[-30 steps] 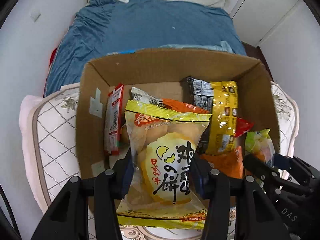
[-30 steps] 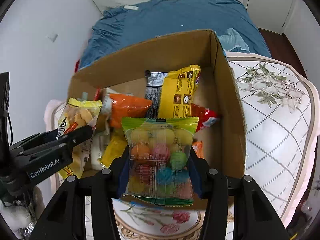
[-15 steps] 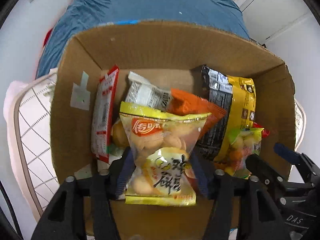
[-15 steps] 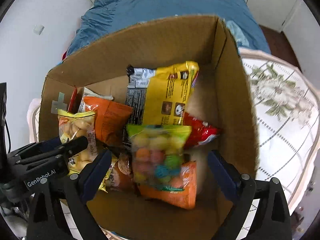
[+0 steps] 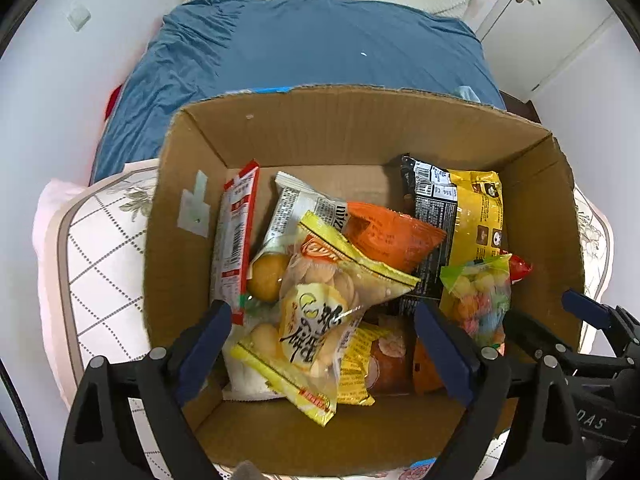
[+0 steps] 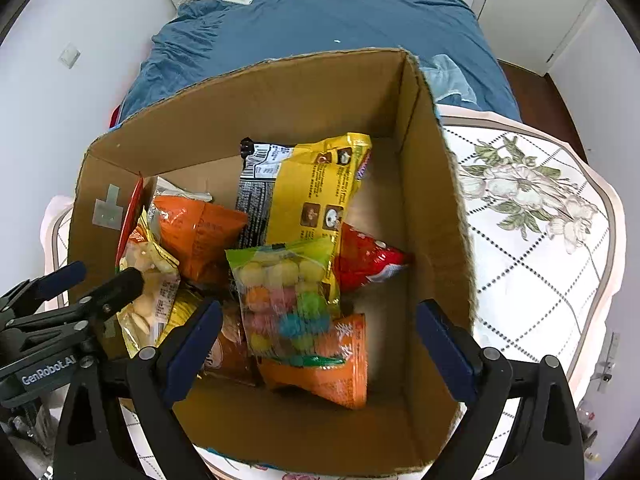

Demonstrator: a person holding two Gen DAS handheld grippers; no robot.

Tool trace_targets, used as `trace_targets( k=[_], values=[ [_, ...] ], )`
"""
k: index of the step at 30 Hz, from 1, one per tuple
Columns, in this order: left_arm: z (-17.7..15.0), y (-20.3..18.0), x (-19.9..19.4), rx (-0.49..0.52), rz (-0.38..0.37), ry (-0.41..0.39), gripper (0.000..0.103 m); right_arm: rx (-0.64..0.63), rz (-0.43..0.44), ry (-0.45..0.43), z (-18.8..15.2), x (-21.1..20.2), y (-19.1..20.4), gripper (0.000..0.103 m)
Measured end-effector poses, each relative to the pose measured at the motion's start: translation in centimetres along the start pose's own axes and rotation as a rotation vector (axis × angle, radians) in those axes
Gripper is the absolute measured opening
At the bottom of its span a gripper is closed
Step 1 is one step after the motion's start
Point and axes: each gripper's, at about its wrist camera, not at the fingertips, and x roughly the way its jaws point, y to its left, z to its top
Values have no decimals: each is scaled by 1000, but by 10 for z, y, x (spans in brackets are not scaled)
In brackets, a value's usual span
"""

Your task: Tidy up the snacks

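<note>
I count one corrugated cardboard box (image 5: 360, 128), open-topped, on a quilted floral cushion (image 6: 528, 216). My left gripper (image 5: 324, 344) hangs over it, jaws opening, the glossy yellow biscuit bag (image 5: 316, 320) lying loose between them, touched by neither. My right gripper (image 6: 320, 332) stands wide apart above one clear bag of coloured candy balls (image 6: 284, 296). Crinkly foil packs: two orange, one red, one yellow-black, all inside the box.

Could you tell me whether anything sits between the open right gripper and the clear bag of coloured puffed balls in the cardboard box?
Nothing visible does: the right gripper hangs open directly over the clear bag of coloured puffed balls, which lies uncovered atop the other packets in the cardboard box.
</note>
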Motion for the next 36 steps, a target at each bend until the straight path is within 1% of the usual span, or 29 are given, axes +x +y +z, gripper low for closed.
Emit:
trace_targets(
  k=[6,11,13,16,20,21,22,26,32,36],
  values=[
    [-10,1,-20,-10,11,-43,94,8,-1,-17,-12,-14,-3,99],
    [-21,0,-43,-14,6,-80,94,15,15,-43,-24,-32,-4,100],
    [-26,-1,-52,-15,3,-97,94,14,19,-60,-29,-41,-4,100],
    [-37,-4,-72,-13,25,-139,94,18,25,-96,-39,-57,-6,100],
    [-59,-7,-99,-16,42,-199,94,29,50,-150,-58,-83,-11,100],
    [-65,-7,-104,-16,43,-210,94,31,59,-175,-69,-96,-13,100],
    [-70,-8,-110,-16,43,-223,94,31,59,-175,-69,-96,-13,100],
    [-99,-12,-134,-11,55,-280,94,19,66,-232,-92,-122,-14,100],
    [-141,-19,-170,-7,65,-361,94,3,92,-305,-135,-161,-15,100],
    [-168,-22,-191,-7,66,-402,94,-2,117,-350,-165,-185,-15,100]
  ],
)
